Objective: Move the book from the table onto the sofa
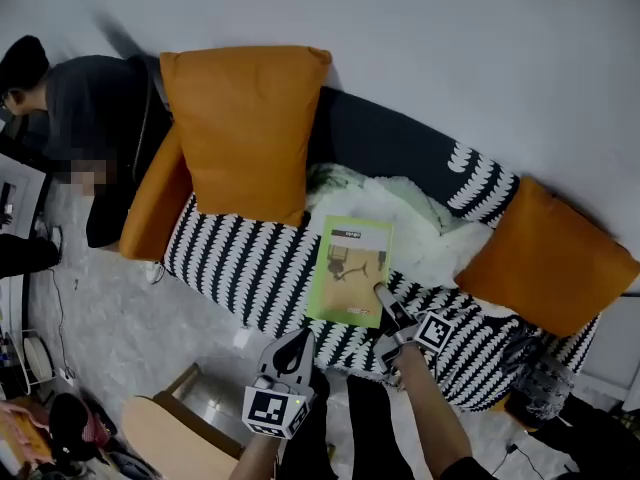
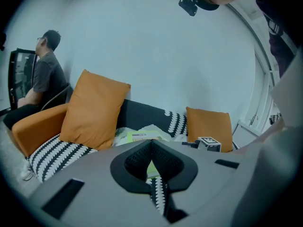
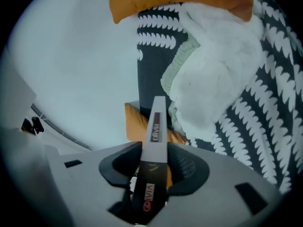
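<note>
A green-covered book [image 1: 350,268] lies flat over the sofa's black-and-white seat [image 1: 230,258], next to the white blanket. My right gripper [image 1: 385,306] is shut on the book's near edge. In the right gripper view the book's spine [image 3: 155,126] runs edge-on between the two pads. My left gripper [image 1: 297,343] hangs in front of the sofa's front edge, shut and empty. The left gripper view looks past its closed fingertips [image 2: 151,145] at the book [image 2: 137,137] on the seat.
A large orange cushion [image 1: 245,128] leans on the backrest at left, and another [image 1: 545,263] sits at the right end. A rumpled white blanket [image 1: 420,218] lies beyond the book. A person [image 1: 90,118] sits past the orange armrest [image 1: 155,203]. A wooden table edge [image 1: 175,438] shows at lower left.
</note>
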